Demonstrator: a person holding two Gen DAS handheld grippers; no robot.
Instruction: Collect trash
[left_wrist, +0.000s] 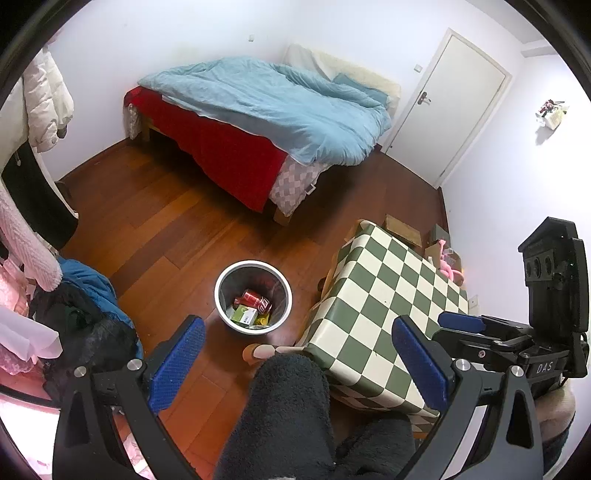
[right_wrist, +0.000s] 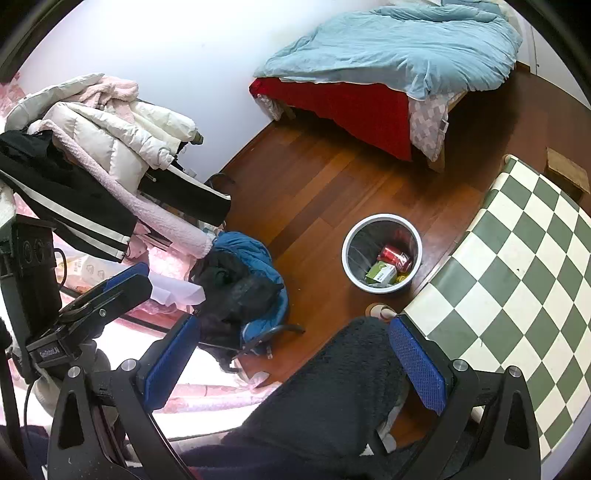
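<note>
A round grey trash bin (left_wrist: 253, 297) stands on the wooden floor beside the checkered table (left_wrist: 384, 295). It holds a red can (left_wrist: 255, 298), a green-and-white carton (left_wrist: 244, 315) and other scraps. It also shows in the right wrist view (right_wrist: 381, 253) with the red can (right_wrist: 395, 255) and carton (right_wrist: 382, 273). My left gripper (left_wrist: 299, 360) is open and empty, held high above the floor near the bin. My right gripper (right_wrist: 295, 363) is open and empty, also held high. The right gripper shows in the left wrist view (left_wrist: 461, 323), above the table's edge.
A bed (left_wrist: 266, 122) with a blue duvet stands at the back. Piled clothes (right_wrist: 92, 155) and a blue jacket (right_wrist: 251, 280) lie left. My dark fleece-clad leg (left_wrist: 288, 417) fills the foreground. A cardboard box (left_wrist: 402, 229) and white door (left_wrist: 454, 107) are at the right.
</note>
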